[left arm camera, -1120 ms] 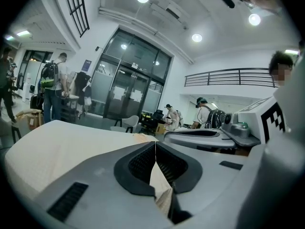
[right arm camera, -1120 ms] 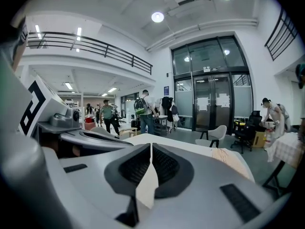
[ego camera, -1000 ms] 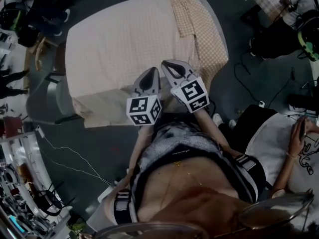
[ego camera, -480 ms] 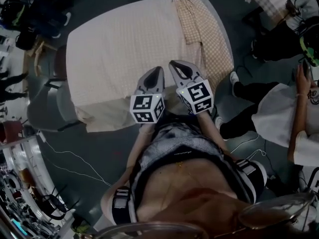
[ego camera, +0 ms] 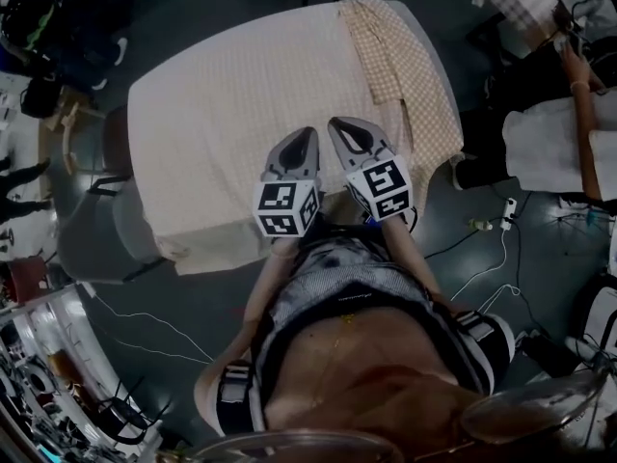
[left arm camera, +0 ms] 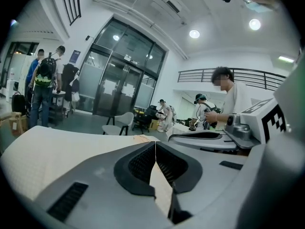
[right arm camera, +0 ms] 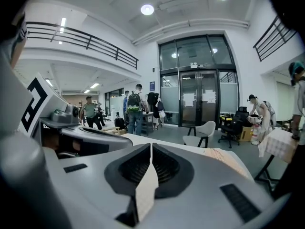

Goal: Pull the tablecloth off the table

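Both forearms reach out from the torso, close together. Left gripper (ego camera: 307, 133) and right gripper (ego camera: 336, 122) sit side by side at the near edge, noses pointing across the table and tipped slightly down, noses converging a little, marker cubes close but apart. Left jaws are pinched together on a thin fold of tablecloth (ego camera: 231, 95), and a strip of fabric runs back between them in the left gripper view. Right is the same: jaws clamped on a fold. Cloth is pale cream with a fine check and lies mostly flat over the whole top, so the table itself is hidden. Its near hem hangs rumpled at the near-left corner. A darker checked cloth (ego camera: 395, 51) is bunched along the far-right side; can't tell if it's separate. Both pinch points are at the near edge, right of its middle, with cloth stretching away ahead of the jaws.
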The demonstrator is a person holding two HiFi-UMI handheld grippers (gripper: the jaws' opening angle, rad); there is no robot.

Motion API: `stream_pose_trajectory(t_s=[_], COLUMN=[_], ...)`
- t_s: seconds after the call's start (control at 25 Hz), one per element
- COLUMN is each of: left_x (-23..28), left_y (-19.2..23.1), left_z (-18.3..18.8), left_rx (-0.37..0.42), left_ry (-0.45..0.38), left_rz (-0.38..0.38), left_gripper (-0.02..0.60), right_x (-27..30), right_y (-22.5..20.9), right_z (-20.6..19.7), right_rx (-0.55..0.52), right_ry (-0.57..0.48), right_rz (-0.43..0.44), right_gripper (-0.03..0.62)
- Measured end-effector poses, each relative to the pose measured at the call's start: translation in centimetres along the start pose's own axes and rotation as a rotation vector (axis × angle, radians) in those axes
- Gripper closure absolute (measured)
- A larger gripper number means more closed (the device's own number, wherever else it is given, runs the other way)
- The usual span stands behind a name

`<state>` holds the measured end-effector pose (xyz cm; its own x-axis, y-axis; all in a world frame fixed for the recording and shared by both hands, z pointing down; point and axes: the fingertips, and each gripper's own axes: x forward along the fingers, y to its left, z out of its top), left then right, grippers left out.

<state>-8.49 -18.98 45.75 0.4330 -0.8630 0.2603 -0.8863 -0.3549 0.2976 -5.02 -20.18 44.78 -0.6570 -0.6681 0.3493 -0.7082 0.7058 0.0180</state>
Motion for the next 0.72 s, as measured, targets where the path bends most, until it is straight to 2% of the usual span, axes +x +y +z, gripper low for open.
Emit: stream_pose_trajectory(t_s=[0.48, 0.72], left_x=[2.2, 1.9], left_y=[3.8, 5.4], left_z=[0.9, 0.5], left_rx=[0.028, 0.026], left_ry=[0.034, 0.044], left_rz=[-0.093, -0.103], left_gripper=[0.572, 0.572], right_x=[4.8, 6.2], right_y=[0.1, 0.8], right_z=[1.0, 0.4], right_rx=[0.014, 0.013], right_ry=[0.012, 0.036], right_rz=[-0.058, -0.067], right_gripper=[0.526, 0.526])
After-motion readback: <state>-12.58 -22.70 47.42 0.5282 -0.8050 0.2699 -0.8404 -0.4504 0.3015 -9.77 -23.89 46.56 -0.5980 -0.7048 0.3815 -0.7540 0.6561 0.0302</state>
